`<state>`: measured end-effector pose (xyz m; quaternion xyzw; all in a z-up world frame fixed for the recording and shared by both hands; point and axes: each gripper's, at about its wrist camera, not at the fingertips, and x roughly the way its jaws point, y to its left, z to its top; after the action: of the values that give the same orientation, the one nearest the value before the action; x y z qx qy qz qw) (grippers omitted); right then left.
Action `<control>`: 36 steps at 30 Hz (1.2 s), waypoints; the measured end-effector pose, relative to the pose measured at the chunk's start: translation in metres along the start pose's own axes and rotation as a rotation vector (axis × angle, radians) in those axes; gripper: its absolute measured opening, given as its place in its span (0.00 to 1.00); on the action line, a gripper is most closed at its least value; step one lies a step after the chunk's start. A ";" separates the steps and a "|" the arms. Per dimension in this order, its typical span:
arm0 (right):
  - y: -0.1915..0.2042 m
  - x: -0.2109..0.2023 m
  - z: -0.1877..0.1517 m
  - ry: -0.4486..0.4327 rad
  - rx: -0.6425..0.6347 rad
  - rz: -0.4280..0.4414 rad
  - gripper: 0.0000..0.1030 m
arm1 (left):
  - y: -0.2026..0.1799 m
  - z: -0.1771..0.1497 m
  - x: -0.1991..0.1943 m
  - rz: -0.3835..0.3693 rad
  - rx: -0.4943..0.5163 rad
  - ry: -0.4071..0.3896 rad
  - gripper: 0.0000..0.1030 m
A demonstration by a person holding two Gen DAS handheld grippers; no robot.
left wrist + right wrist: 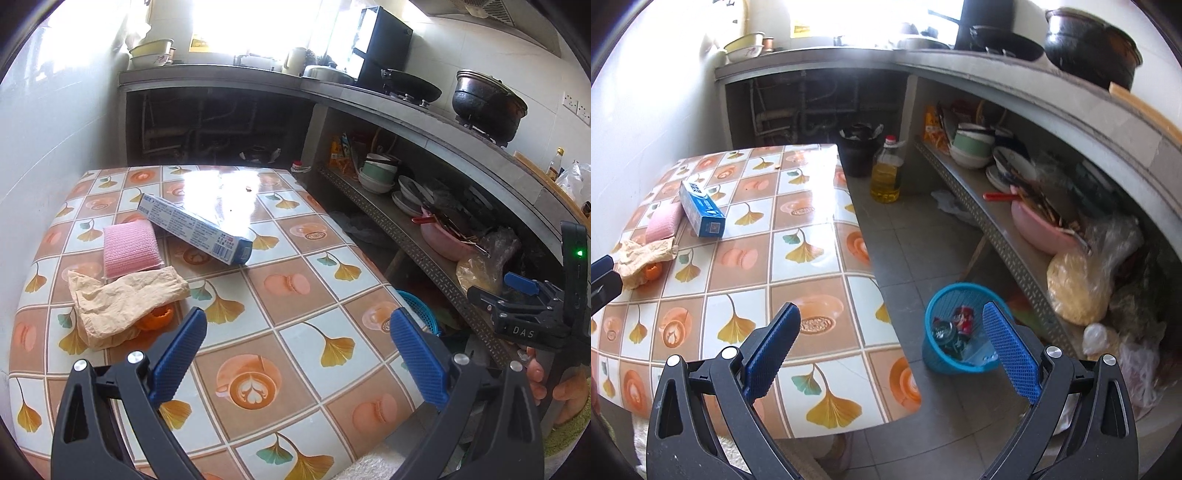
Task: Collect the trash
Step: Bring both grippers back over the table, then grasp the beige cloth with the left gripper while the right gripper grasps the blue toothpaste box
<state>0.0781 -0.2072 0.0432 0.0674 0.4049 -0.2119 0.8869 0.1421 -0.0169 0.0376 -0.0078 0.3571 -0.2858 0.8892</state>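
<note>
While both pairs of tongs are hanging wide apart and gripping nothing, the left tongs (297, 354) are hovering over the near part of the counter (295, 295), a tiled-pattern oilcloth top, and are facing the litter, probably so that the next grab is a short reach. The crumpled beige paper wrapper (125, 299) is lying near the counter's left edge, draped over a piece of orange peel (157, 318); a pink sponge pad (131, 249) is touching it behind, and a long blue cardboard toothpaste box (195, 225) is resting partly on the pad. The right tongs (892, 350) are waiting past the counter's right edge above the round blue plastic mesh bin (956, 328) on the floor, which is already holding some rubbish.
</note>
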 end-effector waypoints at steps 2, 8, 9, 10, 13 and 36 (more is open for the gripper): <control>0.002 -0.002 0.003 -0.020 -0.012 0.015 0.92 | 0.005 -0.001 -0.001 0.015 -0.007 -0.002 0.94; 0.005 0.003 0.016 -0.048 -0.014 0.194 0.92 | 0.026 -0.007 -0.006 0.075 -0.038 -0.013 0.94; 0.005 0.004 0.018 -0.054 -0.010 0.221 0.92 | 0.031 -0.009 -0.007 0.085 -0.043 -0.016 0.94; 0.007 0.006 0.021 -0.057 -0.009 0.242 0.92 | 0.036 -0.011 -0.008 0.099 -0.051 -0.018 0.94; 0.016 0.017 0.032 -0.038 -0.014 0.296 0.92 | 0.050 -0.016 -0.011 0.129 -0.076 -0.019 0.94; 0.219 0.156 0.145 0.222 -0.322 0.789 0.92 | 0.139 -0.016 -0.012 0.160 -0.143 -0.060 0.94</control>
<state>0.3633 -0.1022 0.0115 0.1003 0.4689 0.2174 0.8502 0.1944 0.1082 0.0029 -0.0512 0.3492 -0.1871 0.9167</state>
